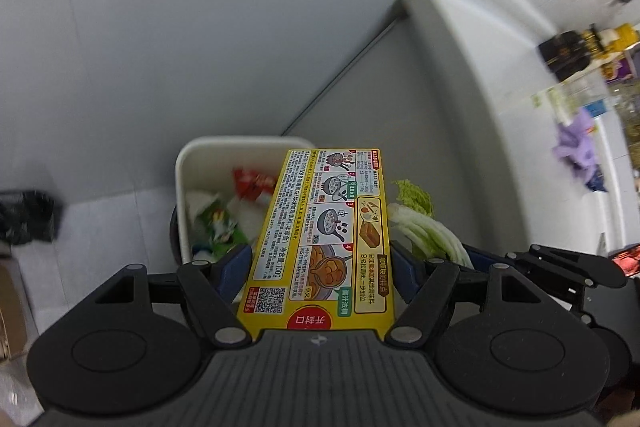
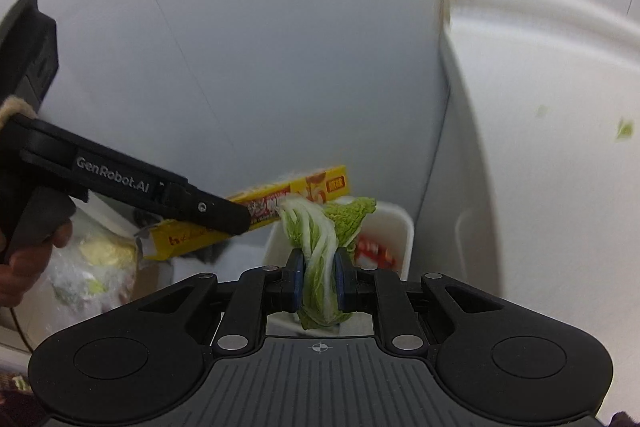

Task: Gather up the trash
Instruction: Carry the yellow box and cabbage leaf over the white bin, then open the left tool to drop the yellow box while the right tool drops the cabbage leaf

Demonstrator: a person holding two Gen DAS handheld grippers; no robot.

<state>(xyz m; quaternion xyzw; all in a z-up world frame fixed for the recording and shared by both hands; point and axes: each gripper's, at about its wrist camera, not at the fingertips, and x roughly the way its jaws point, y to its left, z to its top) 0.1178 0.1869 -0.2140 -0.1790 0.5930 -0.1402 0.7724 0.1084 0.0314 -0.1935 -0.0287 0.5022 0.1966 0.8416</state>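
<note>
My left gripper (image 1: 320, 257) is shut on a yellow food box (image 1: 320, 239), its blue pads pressing both long sides. The box hangs over a white trash bin (image 1: 188, 163) that holds a red wrapper (image 1: 252, 183) and green-and-white packaging. My right gripper (image 2: 319, 281) is shut on a pale green cabbage leaf (image 2: 320, 251), which sticks up between its blue pads just above the bin (image 2: 402, 227). In the right wrist view the left gripper's black finger (image 2: 200, 205) grips the yellow box (image 2: 316, 185) to the left of the leaf. The leaf (image 1: 424, 223) also shows beside the box.
A white cabinet side (image 2: 540, 107) stands close on the right and a grey wall behind the bin. Left of the bin lie a clear plastic bag of scraps (image 2: 92, 267), a black bag (image 1: 28, 215) and a cardboard box (image 1: 12, 307). A person's hand (image 2: 24, 267) holds the left gripper's handle.
</note>
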